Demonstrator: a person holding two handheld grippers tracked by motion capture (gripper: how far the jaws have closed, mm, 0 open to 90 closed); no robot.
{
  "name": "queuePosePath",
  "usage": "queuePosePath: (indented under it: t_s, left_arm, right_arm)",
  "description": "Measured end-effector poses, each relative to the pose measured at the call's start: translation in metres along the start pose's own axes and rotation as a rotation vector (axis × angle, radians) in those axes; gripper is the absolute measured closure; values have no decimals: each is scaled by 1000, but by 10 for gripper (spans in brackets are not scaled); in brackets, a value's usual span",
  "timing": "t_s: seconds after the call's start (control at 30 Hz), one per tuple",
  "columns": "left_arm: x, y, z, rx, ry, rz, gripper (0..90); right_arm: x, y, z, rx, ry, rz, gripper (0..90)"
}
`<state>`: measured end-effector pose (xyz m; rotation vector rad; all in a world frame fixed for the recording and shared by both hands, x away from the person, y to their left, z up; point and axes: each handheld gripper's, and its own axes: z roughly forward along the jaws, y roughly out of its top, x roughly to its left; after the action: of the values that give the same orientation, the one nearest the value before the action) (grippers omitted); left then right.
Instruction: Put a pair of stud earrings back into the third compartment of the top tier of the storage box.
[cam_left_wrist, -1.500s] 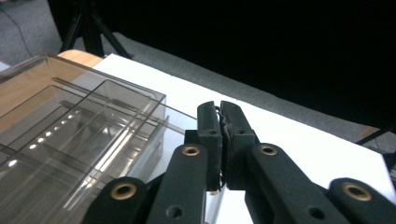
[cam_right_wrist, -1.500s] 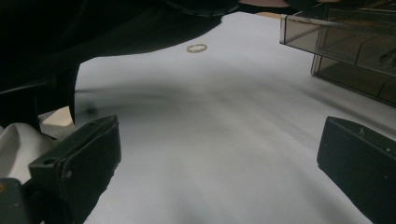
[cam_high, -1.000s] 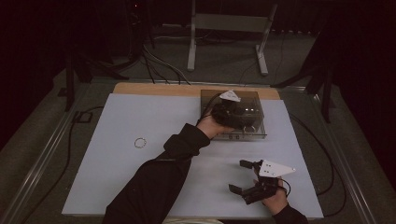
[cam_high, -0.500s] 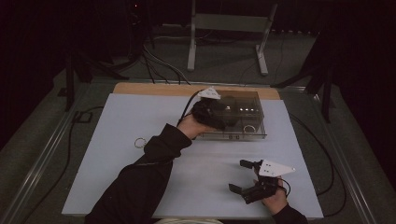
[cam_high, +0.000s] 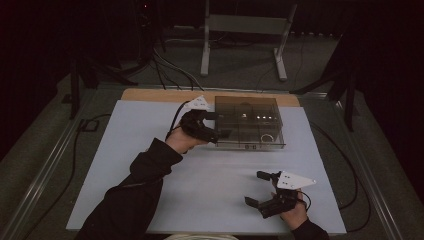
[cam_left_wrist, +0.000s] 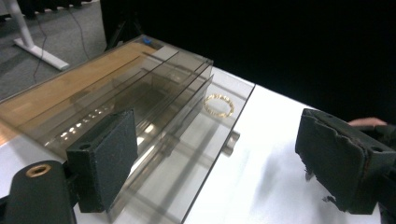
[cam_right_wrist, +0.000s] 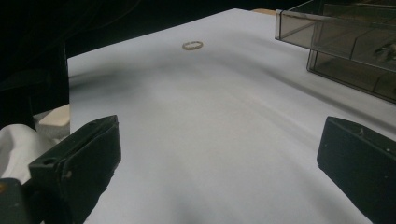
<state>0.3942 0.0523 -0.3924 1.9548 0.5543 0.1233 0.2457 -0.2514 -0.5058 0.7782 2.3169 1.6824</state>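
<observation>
Now, at the far side of the white table (cam_high: 150, 165), a smoky clear organiser box (cam_high: 248, 122) sits divided into compartments, and a gold ring (cam_high: 268, 138) lies in a front compartment toward the box's right end. From my left gripper view the ring (cam_left_wrist: 219, 105) rests flat on the box floor, beyond the dividers.

My left gripper (cam_high: 212, 131) sits at the box's left end, just beside its wall; the ring is farther along inside, well apart from my fingertips. Its jaws have just been opening and now stand wide with nothing between them, one black pad (cam_left_wrist: 105, 161) over the box's near edge and the other over bare table.

My right gripper (cam_high: 259, 189) rests near the front right of the table, jaws spread and empty, well clear of the box.

My right gripper view picks up a second ring (cam_right_wrist: 192, 45) lying loose on the table surface, far ahead of the pads, along with a corner of the box (cam_right_wrist: 345, 46). The high view hides that spot behind my left sleeve (cam_high: 145, 175).
</observation>
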Motion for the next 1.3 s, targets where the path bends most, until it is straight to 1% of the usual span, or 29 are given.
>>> queuePosePath:
  t_s: [0.07,0.13,0.33,0.5,0.53,0.57,0.73,0.8,0.9,0.97,1.0,1.07,1.1,1.13,1.17,1.2,1.27,1.3]
  left_arm:
    - [2,-5,-6,-1,2,-10,142]
    - [4,-9,-12,0,9,-11,142]
    - [10,-23,-31,-8,39,-26,152]
    - [14,-40,-48,-7,76,-33,159]
    - [14,-40,-48,-7,76,-33,161]
    - [16,-48,-55,-8,85,-47,161]
    - [23,-70,-73,0,117,-64,167]
    - [27,-79,-80,3,133,-84,168]
    - [32,-94,-90,14,157,-94,168]
    - [37,-105,-97,11,175,-115,171]
    - [39,-110,-101,8,185,-123,181]
    - [42,-119,-108,13,209,-119,232]
    - [44,-123,-111,14,223,-126,249]
    - [44,-123,-111,14,223,-126,264]
    - [49,-132,-116,13,238,-152,264]
    - [50,-136,-117,17,246,-162,293]
    - [53,-145,-119,36,267,-166,316]
    - [55,-149,-120,42,280,-176,326]
  right_arm:
    - [0,0,0,2,1,3,0]
    - [0,0,0,1,0,-1,0]
    - [0,0,1,3,-1,-2,0]
    - [0,0,0,2,-3,-1,0]
    - [0,0,0,2,-3,-1,0]
    - [0,0,1,3,-2,-2,0]
    - [0,0,1,8,-5,0,0]
    - [0,0,2,10,-7,3,0]
    - [0,0,2,11,-7,1,0]
    - [0,0,3,11,-7,0,0]
    - [0,0,3,11,-6,6,0]
    - [0,0,4,16,-7,0,0]
    - [1,0,4,17,-5,-2,0]
    - [1,0,4,17,-5,-2,0]
    - [1,0,4,17,-7,-4,0]
    - [1,0,4,16,-4,-2,0]
    - [1,1,4,17,-5,-6,0]
    - [1,0,4,17,-5,-6,0]
